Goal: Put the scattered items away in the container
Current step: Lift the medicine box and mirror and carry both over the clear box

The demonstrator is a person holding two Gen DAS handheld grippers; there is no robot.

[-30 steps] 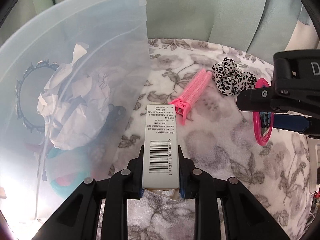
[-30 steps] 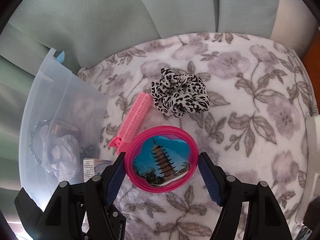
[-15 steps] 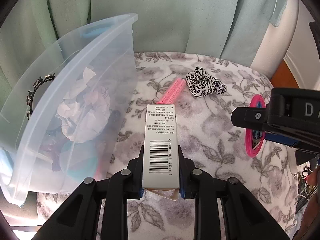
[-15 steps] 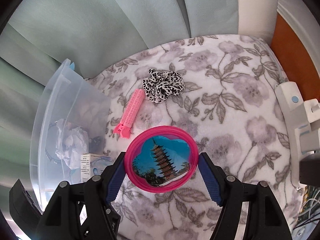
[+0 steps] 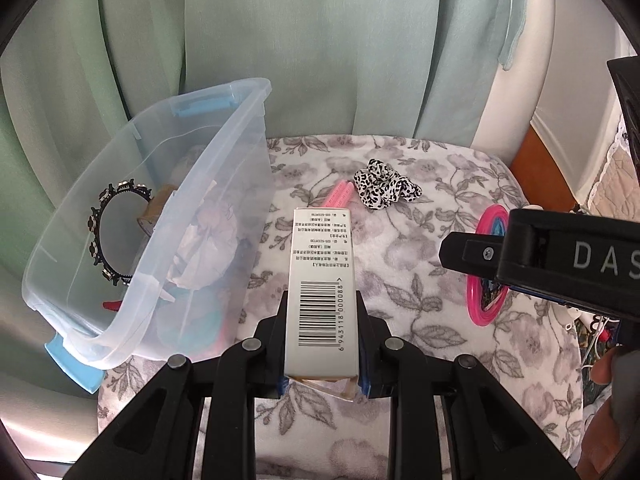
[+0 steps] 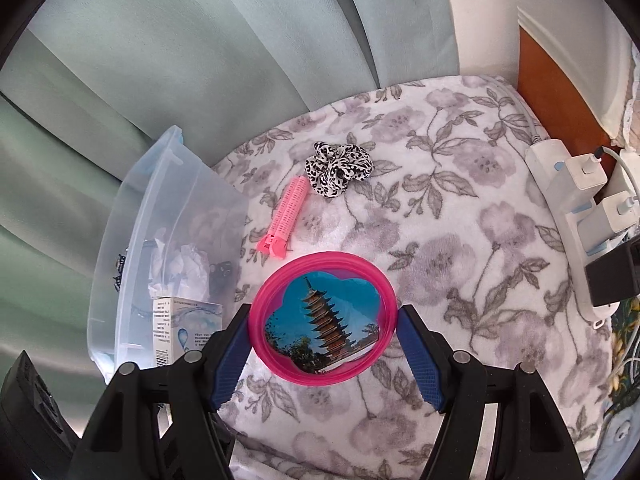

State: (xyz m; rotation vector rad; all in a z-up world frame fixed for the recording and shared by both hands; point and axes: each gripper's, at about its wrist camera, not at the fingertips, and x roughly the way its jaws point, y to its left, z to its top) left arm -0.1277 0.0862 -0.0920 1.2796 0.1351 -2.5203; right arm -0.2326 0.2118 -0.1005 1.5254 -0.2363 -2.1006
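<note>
The left gripper (image 5: pixel 322 344) pinches a slim white carton (image 5: pixel 321 288), barcode face up, small print running toward its far end; the blue pads press its long sides near the bottom, where a flap hangs open. The carton is held above a grey-flowered white blanket (image 5: pixel 400 276).

The right gripper (image 6: pixel 324 344) clasps a round pink mirror (image 6: pixel 323 318), its blue pads tight against the rim on either side. The mirror's back shows a pagoda against blue sky, framed in a cloud-shaped cutout.

Left of both tools stands a clear plastic bin (image 5: pixel 224 184) with blue handle clips, resting on the blanket's edge. Inside lie crumpled white paper (image 5: pixel 208 248), a black jewelled headband (image 5: pixel 100 236) leaning against the far wall, and something teal at the bottom, blurred by the plastic.

Farther out on the blanket lie a pink hair roller clip (image 6: pixel 285 216) and, touching its far end, a black-and-white leopard-print scrunchie (image 6: pixel 338 168).

A pale green curtain (image 5: pixel 320 40) hangs behind. In the right wrist view, a white power strip (image 6: pixel 572 216) with chargers plugged in runs along the blanket's right edge.
</note>
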